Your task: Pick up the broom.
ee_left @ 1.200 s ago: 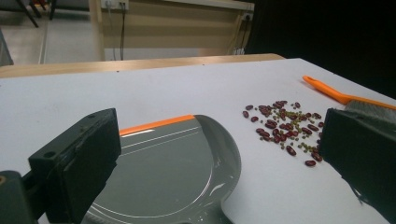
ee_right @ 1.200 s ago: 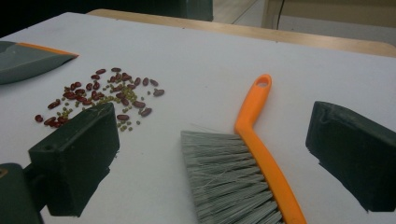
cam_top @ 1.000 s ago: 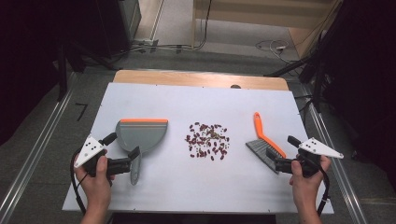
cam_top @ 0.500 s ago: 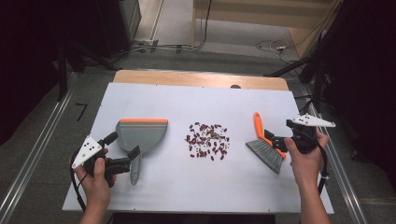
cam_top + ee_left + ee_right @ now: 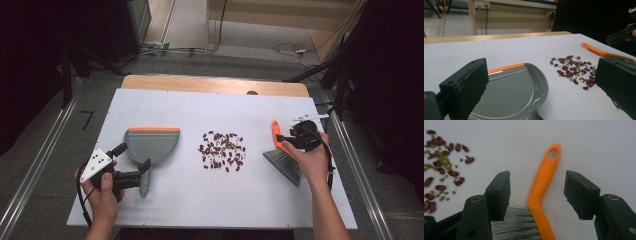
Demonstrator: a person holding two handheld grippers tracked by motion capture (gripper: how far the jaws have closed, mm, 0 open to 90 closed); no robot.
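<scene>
My left tongs (image 5: 131,178) rest near me on the white table (image 5: 210,210), jaws apart beside the grey dustpan (image 5: 150,145). Mid-table lies a scatter of beans (image 5: 222,150). Farther right, my right tongs (image 5: 536,192) stand apart astride the brush's orange handle (image 5: 544,182), not gripping.

**A white surface in a dim room**

A white surface (image 5: 215,200) is sitting on a wooden board whose bare edge (image 5: 215,84) is showing along its far side. Metal rails (image 5: 30,165) are running along the floor to either side of the surface. Beyond it, grey floor (image 5: 200,62) is carrying loose cables (image 5: 287,49), with pale wooden furniture (image 5: 270,15) behind. Darkness is closing in left and right of the surface.
</scene>
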